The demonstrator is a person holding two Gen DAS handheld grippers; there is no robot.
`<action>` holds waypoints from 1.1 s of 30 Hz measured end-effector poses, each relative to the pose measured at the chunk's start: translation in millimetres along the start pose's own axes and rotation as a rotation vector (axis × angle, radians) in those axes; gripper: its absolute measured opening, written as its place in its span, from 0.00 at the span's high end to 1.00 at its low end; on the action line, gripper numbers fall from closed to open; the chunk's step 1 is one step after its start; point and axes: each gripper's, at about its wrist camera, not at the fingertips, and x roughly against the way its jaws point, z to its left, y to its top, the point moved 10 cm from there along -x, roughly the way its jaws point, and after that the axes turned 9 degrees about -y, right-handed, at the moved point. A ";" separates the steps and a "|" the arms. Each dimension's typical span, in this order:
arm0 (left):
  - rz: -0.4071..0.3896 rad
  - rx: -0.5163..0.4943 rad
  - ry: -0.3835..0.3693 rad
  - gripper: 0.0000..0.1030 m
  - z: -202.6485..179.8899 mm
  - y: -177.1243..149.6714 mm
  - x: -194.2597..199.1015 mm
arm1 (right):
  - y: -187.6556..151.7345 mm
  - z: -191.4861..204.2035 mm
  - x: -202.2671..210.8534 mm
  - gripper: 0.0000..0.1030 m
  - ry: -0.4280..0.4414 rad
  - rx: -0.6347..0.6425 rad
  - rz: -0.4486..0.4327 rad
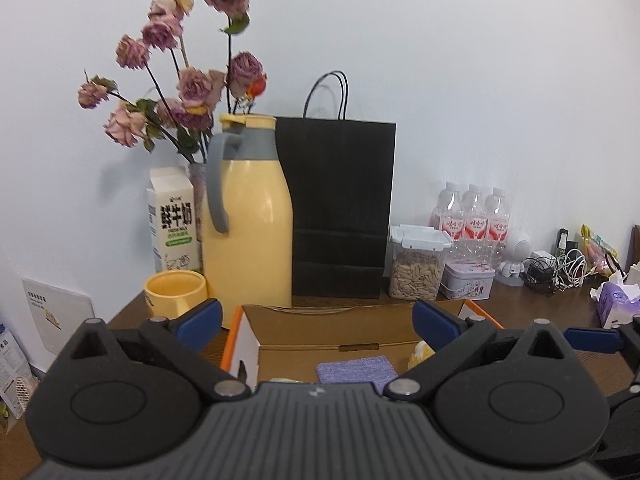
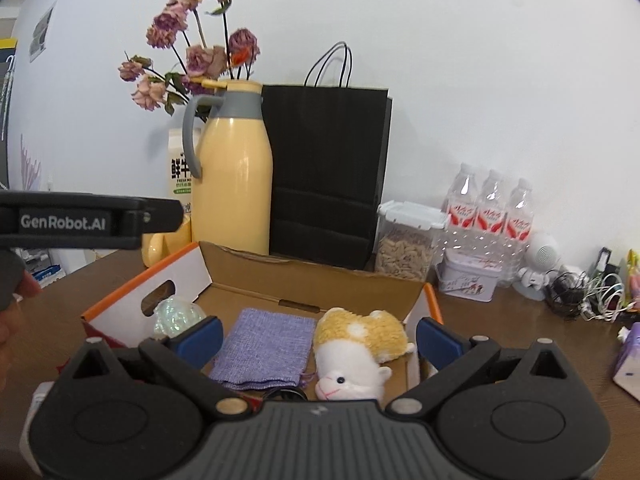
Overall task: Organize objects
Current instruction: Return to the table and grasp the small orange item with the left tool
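Overhead, both grippers' jaws gape wide and empty, left gripper (image 1: 316, 322) and right gripper (image 2: 318, 338) above the cardboard box (image 2: 316, 276).

Milk carton (image 1: 173, 225) reads "鲜牛奶", with "FRESH MILK" below. The left claw's (image 2: 90, 221) side reads "GenRobot.AI". Bottle labels too blurred to read.

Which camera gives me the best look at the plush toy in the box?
Right wrist: the plush toy lies in full view in the cardboard box, face visible. Left wrist shows only a yellow sliver behind its own finger.

box (image 2: 304, 280) open from above; thermos (image 2: 232, 176) and black bag (image 2: 328, 168) crowd behind.
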 end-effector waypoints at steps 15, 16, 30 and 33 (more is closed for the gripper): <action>0.027 -0.043 -0.010 0.00 -4.3 -34.0 92.7 | -40.5 -15.4 91.4 0.00 0.001 0.007 0.003; 0.036 -0.048 -0.010 0.00 -4.7 -40.0 98.4 | -45.5 -15.4 96.0 0.00 0.002 0.007 0.009; 0.253 -0.031 -0.012 0.00 -0.1 -146.4 139.8 | -130.5 -14.3 124.6 0.00 0.021 -0.012 0.171; 0.331 0.004 -0.002 0.00 2.5 -173.0 144.1 | -149.3 -13.2 127.7 0.00 0.025 -0.022 0.216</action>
